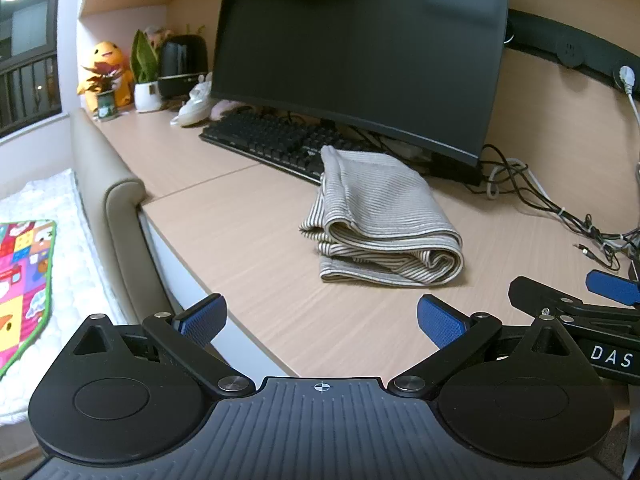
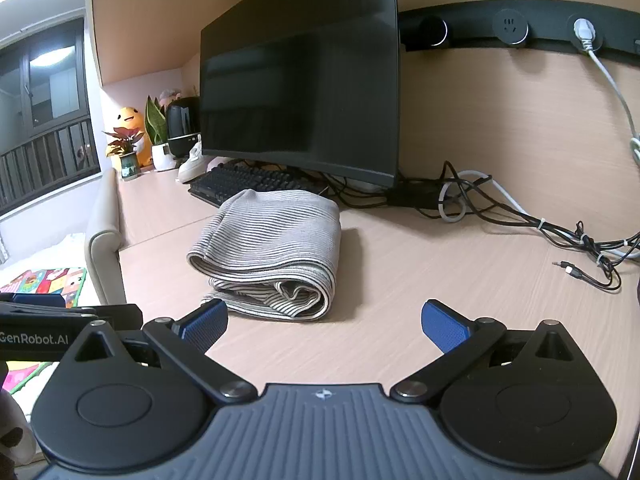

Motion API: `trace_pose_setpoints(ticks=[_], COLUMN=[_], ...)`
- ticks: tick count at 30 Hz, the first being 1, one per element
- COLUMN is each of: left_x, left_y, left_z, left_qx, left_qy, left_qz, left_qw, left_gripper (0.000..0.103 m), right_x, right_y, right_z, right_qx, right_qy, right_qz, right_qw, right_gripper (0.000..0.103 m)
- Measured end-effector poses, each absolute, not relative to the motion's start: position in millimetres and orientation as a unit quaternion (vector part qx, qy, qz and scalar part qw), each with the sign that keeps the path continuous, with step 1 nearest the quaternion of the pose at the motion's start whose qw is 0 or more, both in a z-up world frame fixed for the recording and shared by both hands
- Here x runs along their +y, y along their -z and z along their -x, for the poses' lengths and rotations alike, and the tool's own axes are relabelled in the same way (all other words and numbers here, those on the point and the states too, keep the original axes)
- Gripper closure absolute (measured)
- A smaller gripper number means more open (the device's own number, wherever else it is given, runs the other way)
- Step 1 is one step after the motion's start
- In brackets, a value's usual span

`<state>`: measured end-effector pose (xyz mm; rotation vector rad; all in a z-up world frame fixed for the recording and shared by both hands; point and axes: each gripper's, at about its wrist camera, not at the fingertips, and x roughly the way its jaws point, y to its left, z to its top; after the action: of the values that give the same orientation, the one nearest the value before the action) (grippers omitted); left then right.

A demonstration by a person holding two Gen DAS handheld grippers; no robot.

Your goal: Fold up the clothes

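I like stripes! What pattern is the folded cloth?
Thin grey-and-cream stripes on the folded cloth, clearest in the right wrist view.

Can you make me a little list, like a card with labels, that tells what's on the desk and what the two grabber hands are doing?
clothes: striped garment, folded in a bundle on the desk
left gripper: open, holding nothing, short of the garment
right gripper: open, holding nothing, also near the bundle
behind the bundle: black keyboard and dark monitor
right side: tangle of cables
far corner: yellow plush toy and potted plants
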<state>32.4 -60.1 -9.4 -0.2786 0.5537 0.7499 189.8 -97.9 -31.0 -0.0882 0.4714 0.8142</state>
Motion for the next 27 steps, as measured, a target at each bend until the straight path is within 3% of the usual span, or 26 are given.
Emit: trace_pose_setpoints(ticks=[27], left_x=[-61.0], left_y=[11.1], left_z=[-32.0], left_qx=[0.265], left_qy=[-0.367], left_qz=[0.13], left_qw=[0.882], left_gripper=[0.0], right_x=[-96.7], right_y=[33.6], right_z=[-189.2], right_qx=[0.236], right_qy=[-0.398], right_qz=[0.046], right_qw=[0.885], right_gripper=[0.0])
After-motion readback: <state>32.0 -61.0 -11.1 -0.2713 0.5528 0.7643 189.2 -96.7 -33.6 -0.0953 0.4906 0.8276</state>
